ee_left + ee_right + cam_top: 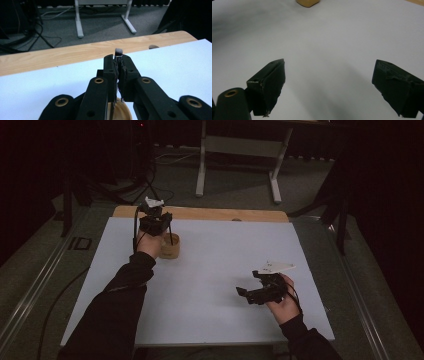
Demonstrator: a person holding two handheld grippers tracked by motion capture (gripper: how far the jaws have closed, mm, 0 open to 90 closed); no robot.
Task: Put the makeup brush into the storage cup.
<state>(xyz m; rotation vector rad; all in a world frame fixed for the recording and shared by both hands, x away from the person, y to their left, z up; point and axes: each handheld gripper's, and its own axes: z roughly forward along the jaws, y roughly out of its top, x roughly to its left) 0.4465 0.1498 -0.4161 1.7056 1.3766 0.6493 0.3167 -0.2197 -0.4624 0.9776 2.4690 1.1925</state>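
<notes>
L gripper (pixel 117 65) was clamped on a small brush (pixel 118 52), held bristles-up over the wooden cup (pixel 170 246) at the table's (pixel 225 270) far-left. Step looked like dropping it in; next: lower handle inside rim, then release. R gripper (pixel 329 87) idled w/ jaws apart.

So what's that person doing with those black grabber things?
A person holds a gripper in each hand at a white table. The left gripper is shut on a small brush, bristles up, right above a round wooden cup near the table's far left. It looks like the brush is going into the cup. The right gripper hangs open over bare table, holding nothing.
</notes>
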